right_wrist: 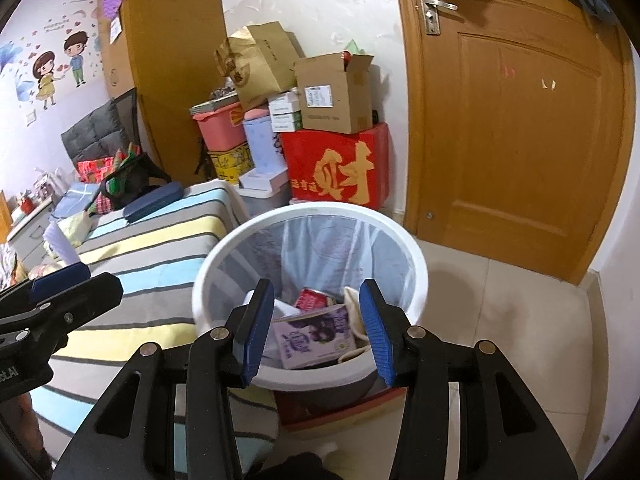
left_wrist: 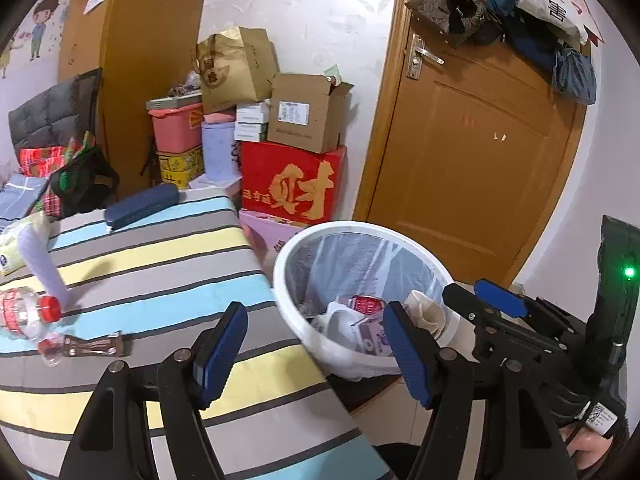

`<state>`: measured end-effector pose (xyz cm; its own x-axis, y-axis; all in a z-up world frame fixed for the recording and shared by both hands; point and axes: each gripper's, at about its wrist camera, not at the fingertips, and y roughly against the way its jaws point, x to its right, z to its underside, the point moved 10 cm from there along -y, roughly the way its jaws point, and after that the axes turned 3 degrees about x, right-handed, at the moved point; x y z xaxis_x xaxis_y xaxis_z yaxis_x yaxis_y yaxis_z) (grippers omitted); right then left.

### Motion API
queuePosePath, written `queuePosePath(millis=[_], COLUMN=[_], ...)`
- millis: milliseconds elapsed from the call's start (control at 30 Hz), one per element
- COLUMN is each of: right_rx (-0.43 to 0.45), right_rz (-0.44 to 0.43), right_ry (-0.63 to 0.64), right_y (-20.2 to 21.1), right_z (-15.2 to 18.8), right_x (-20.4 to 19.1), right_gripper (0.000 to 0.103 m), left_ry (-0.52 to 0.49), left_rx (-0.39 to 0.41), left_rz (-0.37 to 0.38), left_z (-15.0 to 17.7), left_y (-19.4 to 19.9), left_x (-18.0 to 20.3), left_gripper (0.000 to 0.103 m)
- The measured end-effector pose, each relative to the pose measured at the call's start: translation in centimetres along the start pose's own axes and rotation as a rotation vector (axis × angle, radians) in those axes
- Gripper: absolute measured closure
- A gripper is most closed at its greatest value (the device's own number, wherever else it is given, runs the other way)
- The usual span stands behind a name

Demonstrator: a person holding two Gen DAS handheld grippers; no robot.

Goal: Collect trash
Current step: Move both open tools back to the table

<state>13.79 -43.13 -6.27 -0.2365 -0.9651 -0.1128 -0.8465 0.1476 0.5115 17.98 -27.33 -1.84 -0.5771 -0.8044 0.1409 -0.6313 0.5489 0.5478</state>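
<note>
A white trash bin (right_wrist: 416, 276) with a clear liner stands beside the striped bed; it also shows in the left wrist view (left_wrist: 288, 280). Inside lie a purple carton (right_wrist: 316, 336), a red wrapper (right_wrist: 310, 300) and pale paper. My right gripper (right_wrist: 316, 328) is open and empty, just above the bin's near rim. My left gripper (left_wrist: 316, 348) is open and empty over the bed's edge, left of the bin. A crushed clear bottle with a red cap (left_wrist: 28, 314) and a brown wrapper (left_wrist: 96, 346) lie on the bed at left.
The striped bed (left_wrist: 160, 264) holds a dark blue case (left_wrist: 142, 204), a white cup (left_wrist: 44, 268) and bags at the far end. Stacked boxes (left_wrist: 292, 176) stand behind the bin. A wooden door (left_wrist: 472, 152) is at the right. Tiled floor (right_wrist: 520, 320) lies right of the bin.
</note>
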Motion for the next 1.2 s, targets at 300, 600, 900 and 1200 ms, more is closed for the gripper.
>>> queuePosePath(millis=[300, 600, 900, 1200], right_rx=[0.016, 0.026, 0.024, -0.005], right_rz=[-0.037, -0.086, -0.157, -0.219], right_ry=[0.027, 0.052, 0.091, 0.152], right_y=[0.8, 1.1, 1.3, 0.6], right_z=[0.3, 0.3, 0.9, 1.7], right_x=[-2.7, -5.8, -10.0, -14.1], right_gripper=[0.057, 0.056, 0.046, 0.046], left_ry=[0.042, 0.093, 0.159, 0.240], left_rx=[0.018, 0.060, 0.083, 0.081], left_rz=[-0.040, -0.116, -0.213, -0.324], left_z=[1.3, 2.2, 3.2, 5.2], left_y=[2.8, 6.2, 9.6, 12.1], left_x=[-2.7, -6.5, -12.4, -18.7], left_gripper=[0.033, 0.033, 0.033, 0.033])
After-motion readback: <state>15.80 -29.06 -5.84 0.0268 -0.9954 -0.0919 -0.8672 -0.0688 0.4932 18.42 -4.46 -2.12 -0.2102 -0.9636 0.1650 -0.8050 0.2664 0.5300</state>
